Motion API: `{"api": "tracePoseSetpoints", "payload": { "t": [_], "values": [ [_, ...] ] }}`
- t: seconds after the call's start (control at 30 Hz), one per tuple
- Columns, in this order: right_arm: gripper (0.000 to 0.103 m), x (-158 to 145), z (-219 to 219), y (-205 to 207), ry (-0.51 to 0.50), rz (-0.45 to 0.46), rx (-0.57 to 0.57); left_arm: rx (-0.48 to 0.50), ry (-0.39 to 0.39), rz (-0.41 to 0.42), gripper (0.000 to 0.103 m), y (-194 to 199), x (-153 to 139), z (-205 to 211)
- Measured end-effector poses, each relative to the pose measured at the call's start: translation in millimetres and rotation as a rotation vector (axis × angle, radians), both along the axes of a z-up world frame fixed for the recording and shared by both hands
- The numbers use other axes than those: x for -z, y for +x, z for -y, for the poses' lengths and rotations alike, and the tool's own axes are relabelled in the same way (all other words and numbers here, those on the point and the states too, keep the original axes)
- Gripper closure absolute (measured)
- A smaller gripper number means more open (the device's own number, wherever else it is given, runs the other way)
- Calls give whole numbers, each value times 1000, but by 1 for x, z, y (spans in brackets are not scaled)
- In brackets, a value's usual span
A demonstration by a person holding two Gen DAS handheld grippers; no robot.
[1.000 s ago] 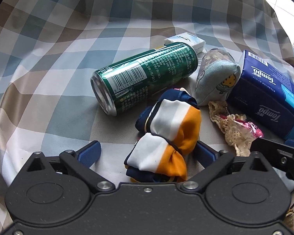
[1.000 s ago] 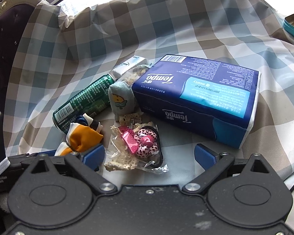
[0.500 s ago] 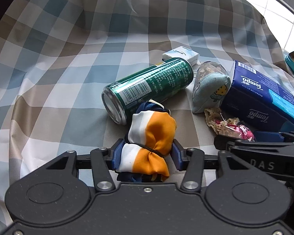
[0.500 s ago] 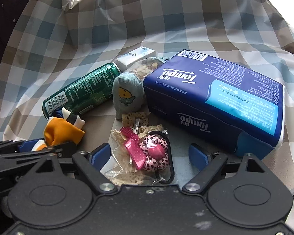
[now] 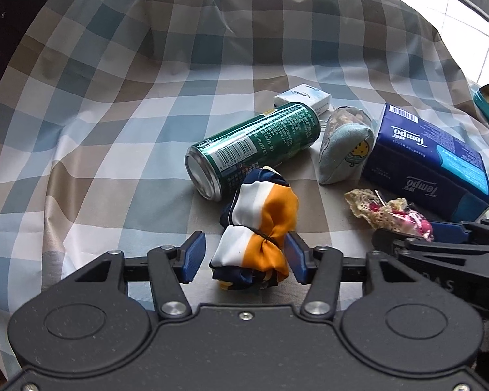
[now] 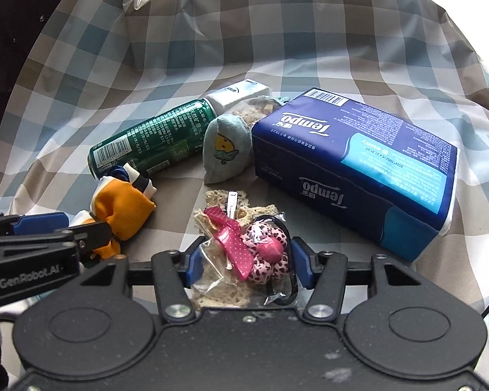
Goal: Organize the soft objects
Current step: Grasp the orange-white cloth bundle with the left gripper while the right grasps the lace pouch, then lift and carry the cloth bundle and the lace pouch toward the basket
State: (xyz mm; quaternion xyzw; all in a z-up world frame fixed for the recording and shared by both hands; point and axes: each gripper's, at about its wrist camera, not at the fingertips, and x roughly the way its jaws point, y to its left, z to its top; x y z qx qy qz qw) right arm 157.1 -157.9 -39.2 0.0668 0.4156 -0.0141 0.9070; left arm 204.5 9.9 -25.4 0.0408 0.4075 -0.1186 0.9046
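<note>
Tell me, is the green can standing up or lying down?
Lying down. The green can rests on its side on the checked cloth, its round end facing the camera.

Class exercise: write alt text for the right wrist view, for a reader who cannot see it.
The right gripper is shut on a clear bag of pink hair accessories and lace on a checked cloth. Behind lie a blue tissue pack, a small pouch and a green can.
</note>
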Motion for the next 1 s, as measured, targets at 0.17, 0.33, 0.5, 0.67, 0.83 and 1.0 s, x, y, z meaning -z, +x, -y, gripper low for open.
{"api": "tracePoseSetpoints", "payload": {
  "t": [0.17, 0.33, 0.5, 0.67, 0.83, 1.0],
  "values": [
    [49, -1, 9, -5, 13, -1, 19, -3, -2, 1, 28, 14, 7, 8],
    [49, 2, 18, -5, 33, -12, 41, -20, 6, -21, 28, 28, 15, 14],
    [49, 3, 18, -4, 25, -8, 42, -35, -7, -60, 43, 34, 24, 14],
    [49, 3, 16, -6, 26, -2, 43, -20, -42, -67, 56, 29, 18, 11],
    [49, -10, 17, -16, 32, 29, 40, -17, -58, -43, 56, 15, 2, 9],
    [49, -29, 18, -33, 49, 74, 32, -17, -76, -25, 56, -7, -18, 3]
  ]
}}
